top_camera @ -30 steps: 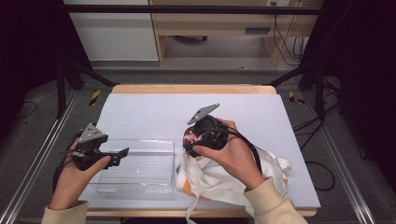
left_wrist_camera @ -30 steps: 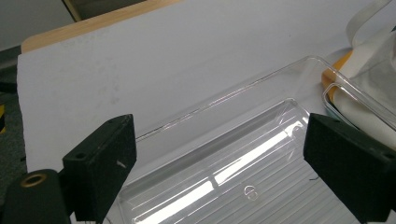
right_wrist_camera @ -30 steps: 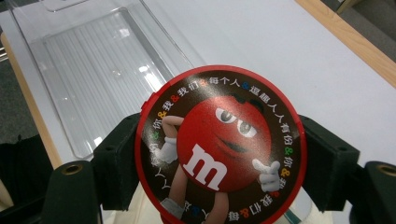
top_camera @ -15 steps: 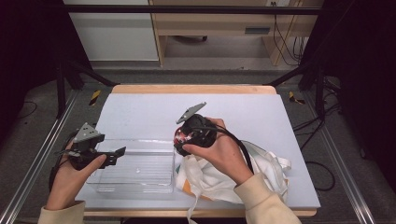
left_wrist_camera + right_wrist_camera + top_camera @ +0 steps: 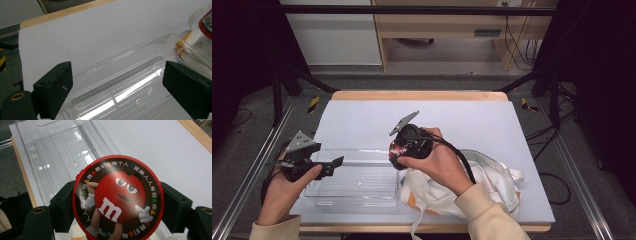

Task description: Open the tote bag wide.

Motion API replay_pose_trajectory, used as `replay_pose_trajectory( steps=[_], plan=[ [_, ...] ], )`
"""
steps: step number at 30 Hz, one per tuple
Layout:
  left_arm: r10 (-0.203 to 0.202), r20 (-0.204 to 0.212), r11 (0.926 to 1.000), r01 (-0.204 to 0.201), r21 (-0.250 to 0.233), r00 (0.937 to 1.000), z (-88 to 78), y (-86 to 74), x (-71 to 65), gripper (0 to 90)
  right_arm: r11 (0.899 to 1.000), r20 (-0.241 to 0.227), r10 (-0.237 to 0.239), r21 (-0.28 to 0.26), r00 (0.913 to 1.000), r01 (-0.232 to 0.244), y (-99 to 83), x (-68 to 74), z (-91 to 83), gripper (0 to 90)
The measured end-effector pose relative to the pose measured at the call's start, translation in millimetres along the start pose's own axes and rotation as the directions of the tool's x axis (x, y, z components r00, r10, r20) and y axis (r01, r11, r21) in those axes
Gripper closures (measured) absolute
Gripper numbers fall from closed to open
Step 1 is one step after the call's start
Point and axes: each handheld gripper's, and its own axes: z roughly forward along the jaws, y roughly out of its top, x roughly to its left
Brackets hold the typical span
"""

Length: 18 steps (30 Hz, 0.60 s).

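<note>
At the left edge of the table (image 5: pixel 492 120), the left gripper (image 5: pixel 337 161) is hovering over the near-left corner of a clear plastic tray (image 5: pixel 357 200), its jaws standing wide apart with nothing between them; in the left gripper view the ribbed tray floor (image 5: pixel 130 97) is showing between the two black pads. The tray is sitting empty on the white table top, just left of a crumpled white cloth bag (image 5: pixel 492 185). Moving right, the right gripper (image 5: pixel 398 150) is clasping a round red candy tin (image 5: pixel 401 148) and is holding it above the tray's right end, close to the bag. In the right gripper view the tin's printed lid (image 5: pixel 117 200) is facing the camera, and the two jaws are pressing on its rim from opposite sides. Judging by its look, the tin is stiff and fairly light, with a smooth, glossy wall that is likely to slip if the squeeze loosens. The hold across the widest part of the rim seems the sound one, since the round side is offering little for the pads to bite. The tray looks thin, light and easy to nudge, so the tin is probably best lowered gently onto the ribbed floor.
</note>
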Motion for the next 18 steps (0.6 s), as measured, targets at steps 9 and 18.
replay_pose_trajectory(
  steps=[9, 18],
  plan=[
    [-0.011, -0.005, 0.9999, 0.011, -0.01, 0.9999, -2.9, -0.8, 3.6, 9.3, 1.0, -0.022, -0.021, 0.015, 0.9995, 0.022, 8.9, 6.1, 14.9, 25.6],
    [-0.013, -0.006, 0.9999, 0.013, -0.006, 0.9999, -3.3, -1.5, 5.7, 9.3, 0.999, -0.021, -0.039, 0.012, 0.999, 0.039, 13.8, 11.0, 22.2, 25.6]
  ],
)
